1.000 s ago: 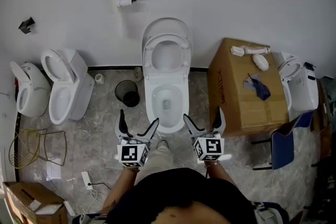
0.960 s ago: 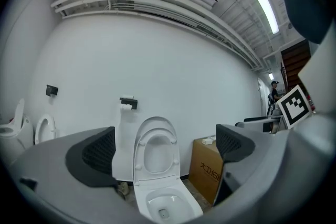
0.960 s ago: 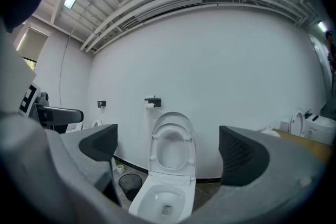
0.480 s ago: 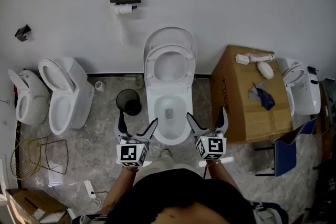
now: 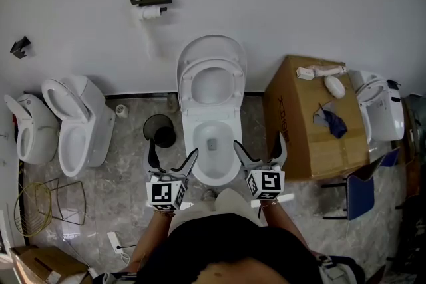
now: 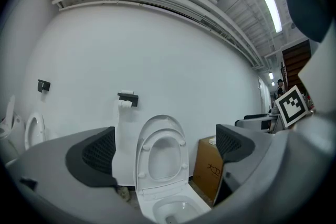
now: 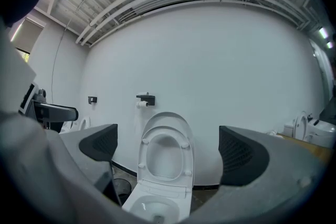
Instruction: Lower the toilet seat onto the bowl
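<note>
The left gripper (image 5: 173, 156) and right gripper (image 5: 259, 153), seen from the head view, are both wide open and hold nothing. They hover at the front rim of the bowl (image 5: 213, 173), one on each side of it. The toilet seat (image 5: 186, 83) stands raised at the back edge of the bowl, leaning on the lid (image 5: 212, 44) against the wall. It lies straight ahead of both tools, across the whole bowl, with its long axis rising from the hinge. Neither gripper is clearly nearer.

In the left gripper view, the left gripper (image 6: 164, 147) has its jaws well apart with only air between them. The seat (image 6: 143, 165) is framed in that gap, far off and upright above the bowl (image 6: 173, 212).

In the right gripper view, the right gripper (image 7: 169, 149) is likewise spread and empty. The seat (image 7: 144, 157) sits centred between its pads, beyond the bowl (image 7: 152, 207). Reaching forward and up to the seat's top edge looks like the needed approach.
</note>
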Tool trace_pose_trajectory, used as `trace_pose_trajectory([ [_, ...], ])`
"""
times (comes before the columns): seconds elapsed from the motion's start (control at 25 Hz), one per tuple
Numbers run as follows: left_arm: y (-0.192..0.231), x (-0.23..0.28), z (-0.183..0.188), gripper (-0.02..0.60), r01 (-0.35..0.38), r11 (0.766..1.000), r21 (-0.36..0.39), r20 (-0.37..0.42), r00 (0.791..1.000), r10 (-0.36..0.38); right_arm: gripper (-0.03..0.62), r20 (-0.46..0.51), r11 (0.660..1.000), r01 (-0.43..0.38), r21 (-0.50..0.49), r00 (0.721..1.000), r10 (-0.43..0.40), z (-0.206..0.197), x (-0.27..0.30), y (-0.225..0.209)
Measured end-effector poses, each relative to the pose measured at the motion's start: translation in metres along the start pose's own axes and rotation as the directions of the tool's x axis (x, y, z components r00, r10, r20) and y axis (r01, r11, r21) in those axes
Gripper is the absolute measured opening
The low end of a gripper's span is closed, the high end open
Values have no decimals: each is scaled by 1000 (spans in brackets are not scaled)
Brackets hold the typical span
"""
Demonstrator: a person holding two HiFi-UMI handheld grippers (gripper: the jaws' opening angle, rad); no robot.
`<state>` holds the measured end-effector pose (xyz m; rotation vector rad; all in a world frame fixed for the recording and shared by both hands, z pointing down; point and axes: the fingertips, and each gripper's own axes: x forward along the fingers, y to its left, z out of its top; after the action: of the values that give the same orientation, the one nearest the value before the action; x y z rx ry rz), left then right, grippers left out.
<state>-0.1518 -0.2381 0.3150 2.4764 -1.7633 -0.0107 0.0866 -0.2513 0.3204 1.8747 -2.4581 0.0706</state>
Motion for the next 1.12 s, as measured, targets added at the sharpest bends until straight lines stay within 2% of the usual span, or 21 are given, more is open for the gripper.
trace_pose_trajectory([
  [0.08, 0, 6, -3, 566, 5, 1000, -7, -24, 1000, -5, 583, -7, 1000, 14, 7, 1000, -14, 0, 5, -4],
  [0.28, -1, 30, 7, 566, 13, 1000, 8, 27, 1000, -13, 583, -15, 1000, 13, 8, 1000, -13, 2, 23, -17],
  [0.72, 1, 87, 17, 566, 36, 999, 29, 43, 998, -37, 583, -15, 999, -24, -32, 1000, 24, 0, 82, -35],
  [0.92, 12, 124, 3, 566, 18, 998, 59, 7, 1000, -19, 583, -39, 998, -29, -60, 999, 27, -12, 114, -47],
  [1.12, 27, 161, -7, 566, -5, 1000, 5, 6, 1000, 5, 583, -56, 997, -28, -66, 998, 24, -21, 145, -60],
])
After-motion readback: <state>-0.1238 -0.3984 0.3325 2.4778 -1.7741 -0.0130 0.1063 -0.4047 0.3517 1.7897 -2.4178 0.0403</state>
